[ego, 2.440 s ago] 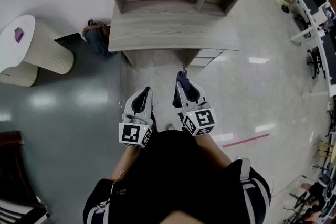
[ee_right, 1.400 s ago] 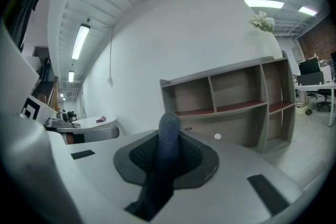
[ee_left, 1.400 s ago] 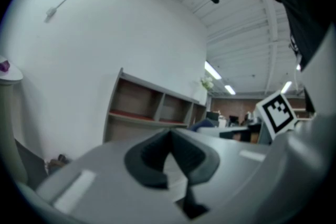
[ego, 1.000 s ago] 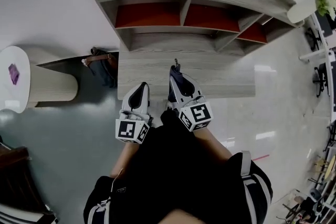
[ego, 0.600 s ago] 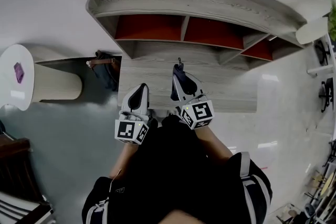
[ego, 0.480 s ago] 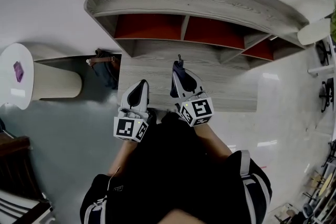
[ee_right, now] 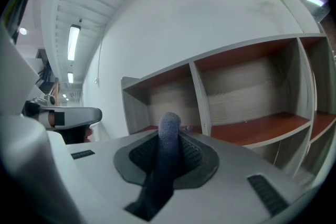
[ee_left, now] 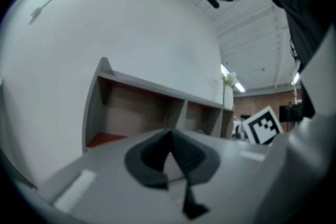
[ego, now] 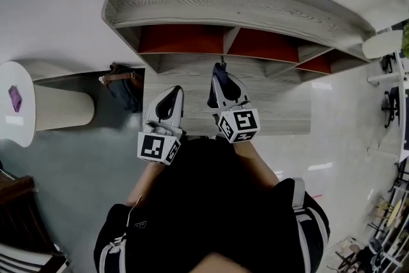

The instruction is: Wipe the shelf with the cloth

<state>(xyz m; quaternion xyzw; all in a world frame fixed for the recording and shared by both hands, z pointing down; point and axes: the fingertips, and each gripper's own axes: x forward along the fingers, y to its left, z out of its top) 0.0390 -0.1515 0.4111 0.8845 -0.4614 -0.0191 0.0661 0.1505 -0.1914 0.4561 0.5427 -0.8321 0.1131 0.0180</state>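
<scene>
The right gripper [ego: 221, 71] is clamped tight on the dark blue cloth [ee_right: 168, 140]. A rounded nub of cloth pokes past the tips, and the rest trails back under the jaws. The left gripper [ego: 172, 98], at nine o'clock of the right one, has its jaws together on nothing. Both hover over the lower board of the grey shelf [ego: 250, 11], which stands at twelve o'clock. The cloth looks light, soft and limp (likely to bunch when pushed). The grip near the fold seems sound, but wiping probably needs more fabric showing.
</scene>
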